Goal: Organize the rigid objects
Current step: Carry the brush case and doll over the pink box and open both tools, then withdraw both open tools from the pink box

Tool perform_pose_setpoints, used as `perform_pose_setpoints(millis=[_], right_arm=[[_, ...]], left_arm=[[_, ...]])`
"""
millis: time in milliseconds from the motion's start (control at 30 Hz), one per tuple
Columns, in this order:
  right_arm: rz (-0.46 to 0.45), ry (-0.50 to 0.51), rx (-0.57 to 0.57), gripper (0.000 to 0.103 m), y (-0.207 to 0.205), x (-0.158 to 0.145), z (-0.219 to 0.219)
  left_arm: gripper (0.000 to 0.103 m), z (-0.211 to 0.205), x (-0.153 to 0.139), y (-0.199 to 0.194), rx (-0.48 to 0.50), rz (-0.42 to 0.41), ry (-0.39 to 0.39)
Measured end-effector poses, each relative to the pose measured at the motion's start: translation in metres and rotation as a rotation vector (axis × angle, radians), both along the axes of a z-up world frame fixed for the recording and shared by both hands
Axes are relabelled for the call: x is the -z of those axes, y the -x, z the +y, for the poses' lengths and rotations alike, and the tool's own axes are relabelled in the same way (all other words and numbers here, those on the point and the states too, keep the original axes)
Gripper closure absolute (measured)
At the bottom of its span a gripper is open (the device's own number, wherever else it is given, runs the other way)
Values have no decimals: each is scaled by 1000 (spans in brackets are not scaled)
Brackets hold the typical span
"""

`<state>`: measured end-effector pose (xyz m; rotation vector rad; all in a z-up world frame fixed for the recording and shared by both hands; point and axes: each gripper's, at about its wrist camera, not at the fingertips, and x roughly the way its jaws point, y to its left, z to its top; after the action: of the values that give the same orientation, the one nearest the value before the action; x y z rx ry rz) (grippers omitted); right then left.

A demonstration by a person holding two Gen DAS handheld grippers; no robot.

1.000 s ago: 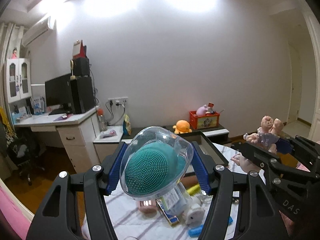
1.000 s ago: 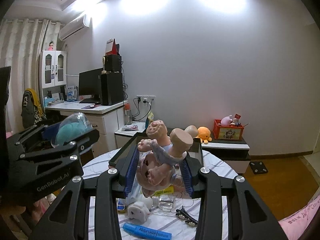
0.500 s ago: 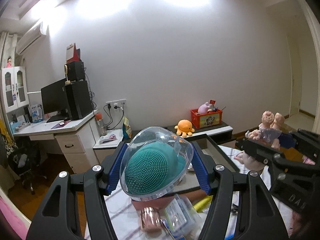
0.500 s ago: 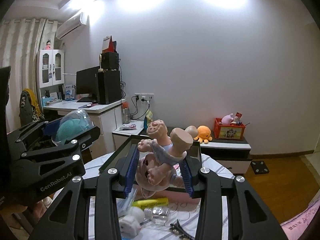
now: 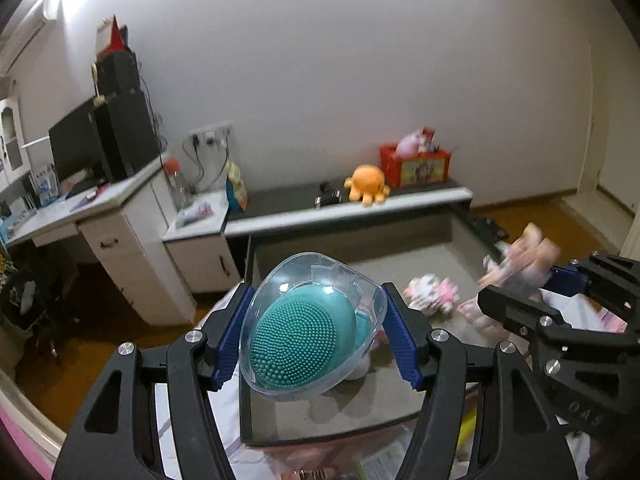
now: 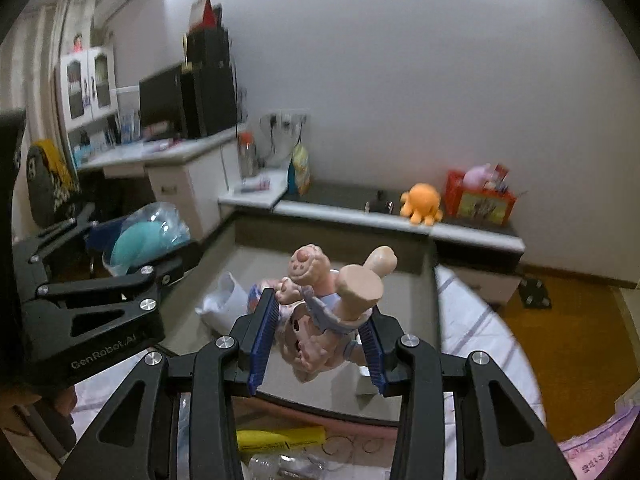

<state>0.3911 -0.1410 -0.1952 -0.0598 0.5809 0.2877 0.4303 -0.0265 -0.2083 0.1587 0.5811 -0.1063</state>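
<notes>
My left gripper (image 5: 316,294) is shut on a clear plastic case holding a teal bristled silicone brush (image 5: 296,344), its blue pads pressing both sides of the case. It hangs over the near left part of a grey open box (image 5: 247,360) with a dark rim. My right gripper (image 6: 320,306) is shut on a pink doll (image 6: 316,340), held upside down with its feet up, over the same box (image 6: 434,280). Each gripper shows at the edge of the other's view, the left gripper (image 6: 132,248) at left and the right gripper (image 5: 520,280) at right.
In the box lie a small pink-and-white toy (image 5: 432,294) and a white bag (image 6: 224,304). A yellow marker (image 6: 280,438) and small clutter lie on the striped tablecloth (image 6: 472,320) near me. Behind are a low bench with an orange octopus plush (image 5: 366,188) and a desk (image 5: 120,208).
Both grippers have moved forward and down, from above the cluttered tablecloth to over the grey box. Each keeps its grip. The box's inside has come into view.
</notes>
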Motion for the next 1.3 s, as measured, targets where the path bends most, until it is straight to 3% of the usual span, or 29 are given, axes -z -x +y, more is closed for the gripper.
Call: perform_pose_setpoints(millis=[67, 300, 533, 733, 900, 1233, 1300], right_arm=[[59, 13, -16, 67, -11, 15, 5], [86, 47, -15, 67, -21, 26, 6], [91, 20, 15, 67, -19, 24, -2], [54, -12, 41, 48, 1, 10, -15], [-36, -51, 57, 22, 36, -17, -22], [-213, -96, 86, 15, 135, -54, -27], [-232, -83, 106, 2, 154, -55, -27]], left_arm=[[39, -2, 14, -9, 6, 36, -6], [37, -1, 39, -24, 6, 89, 1], [11, -3, 32, -19, 15, 49, -44], [3, 14, 2, 14, -15, -36, 24], [0, 29, -24, 60, -46, -125, 46], [0, 39, -56, 173, -78, -264, 74], [0, 37, -59, 192, -81, -284, 70]])
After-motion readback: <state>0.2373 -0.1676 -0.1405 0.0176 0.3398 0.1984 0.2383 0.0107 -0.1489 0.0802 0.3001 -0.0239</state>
